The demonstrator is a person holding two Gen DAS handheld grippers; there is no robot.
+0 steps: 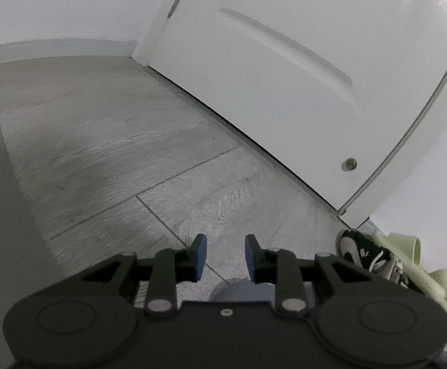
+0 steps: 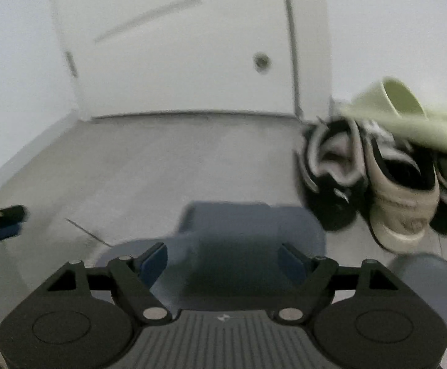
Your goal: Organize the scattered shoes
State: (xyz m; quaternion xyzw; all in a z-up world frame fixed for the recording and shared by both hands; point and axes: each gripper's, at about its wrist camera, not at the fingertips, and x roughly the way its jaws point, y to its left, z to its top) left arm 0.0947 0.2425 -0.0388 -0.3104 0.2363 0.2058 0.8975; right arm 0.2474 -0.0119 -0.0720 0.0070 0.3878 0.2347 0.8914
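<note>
Grey wood-look floor [image 1: 106, 141] runs to a white door [image 1: 285, 61]; shoes are piled in the corner at its right. Left gripper [image 1: 225, 256] hangs empty over bare floor, jaws apart. Right gripper [image 2: 225, 256] is spread wide around a blue slipper [image 2: 238, 240], not yet clamped. Close squarely on the strap, then carry it toward the sneakers [image 2: 377, 178] and green slides [image 2: 408, 113]; motion blur argues for slowing first.
</note>
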